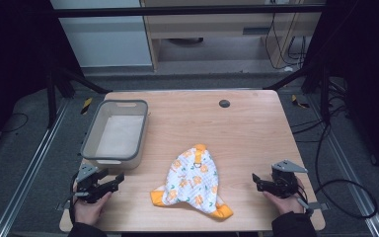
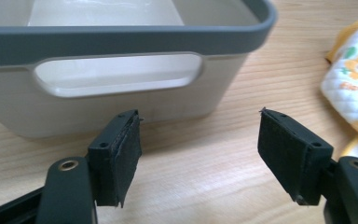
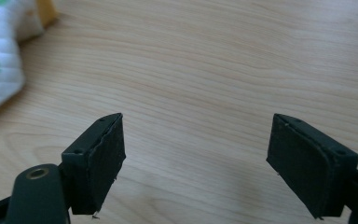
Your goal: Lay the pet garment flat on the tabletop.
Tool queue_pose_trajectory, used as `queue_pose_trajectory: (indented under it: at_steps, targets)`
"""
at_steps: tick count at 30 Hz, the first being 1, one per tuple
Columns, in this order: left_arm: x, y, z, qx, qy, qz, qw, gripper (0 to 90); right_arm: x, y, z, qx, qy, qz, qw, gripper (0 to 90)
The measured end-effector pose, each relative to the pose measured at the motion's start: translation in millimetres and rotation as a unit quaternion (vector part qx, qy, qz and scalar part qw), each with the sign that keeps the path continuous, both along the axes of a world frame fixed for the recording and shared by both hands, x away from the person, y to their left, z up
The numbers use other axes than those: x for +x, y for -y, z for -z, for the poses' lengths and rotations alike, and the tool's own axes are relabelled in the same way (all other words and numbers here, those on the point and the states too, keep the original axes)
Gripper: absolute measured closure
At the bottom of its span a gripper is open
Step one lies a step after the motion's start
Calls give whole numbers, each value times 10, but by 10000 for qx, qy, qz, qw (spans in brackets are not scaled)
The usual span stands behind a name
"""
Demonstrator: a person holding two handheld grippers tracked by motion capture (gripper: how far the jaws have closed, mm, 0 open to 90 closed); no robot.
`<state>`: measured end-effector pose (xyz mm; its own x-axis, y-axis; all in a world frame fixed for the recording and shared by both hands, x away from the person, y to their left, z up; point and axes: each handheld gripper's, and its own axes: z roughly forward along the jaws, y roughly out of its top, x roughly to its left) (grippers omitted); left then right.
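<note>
A small white garment (image 1: 193, 181) with orange flowers and orange trim lies crumpled on the wooden table (image 1: 246, 128), near its front middle. Its edge shows at the right of the left gripper view (image 2: 354, 79) and at the top left of the right gripper view (image 3: 0, 60). My left gripper (image 1: 118, 178) rests at the front left, open and empty, pointing right, just in front of a grey-rimmed bin (image 1: 114, 131). My right gripper (image 1: 255, 180) sits at the front right, open and empty, pointing left toward the garment. In each gripper view the jaws stand wide apart over bare wood.
The empty pale bin (image 2: 121, 74) with a handle slot stands at the table's left. A dark round cap (image 1: 224, 103) sits in the table near the far edge. Cables (image 1: 340, 187) trail on the floor at the right.
</note>
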<state>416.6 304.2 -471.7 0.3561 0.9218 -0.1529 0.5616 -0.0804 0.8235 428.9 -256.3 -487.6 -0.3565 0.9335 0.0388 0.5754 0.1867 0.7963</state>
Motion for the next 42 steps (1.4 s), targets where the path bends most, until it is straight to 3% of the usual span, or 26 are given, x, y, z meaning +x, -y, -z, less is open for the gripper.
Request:
queue_pose_trajectory:
  at_steps: [9, 19, 25, 32, 42]
  targets:
    - [-69, 227, -50, 243, 5, 412, 9989, 292, -44, -90, -47, 338, 11, -267, 9991, 167]
    - [-53, 481, -196, 246, 193, 829, 9961, 287, -36, -153, -159, 613, 188, -419, 9971, 185]
    - [-35, 575, -319, 210, 342, 990, 9943, 284, -22, -225, -278, 609, 328, -527, 9962, 186]
    - [85, 703, -518, 103, 507, 1078, 9928, 280, 57, -351, -459, 608, 511, -675, 9946, 187]
    - [365, 978, -551, 230, 441, 1150, 9921, 279, 272, -555, -680, 630, 666, -886, 9918, 197]
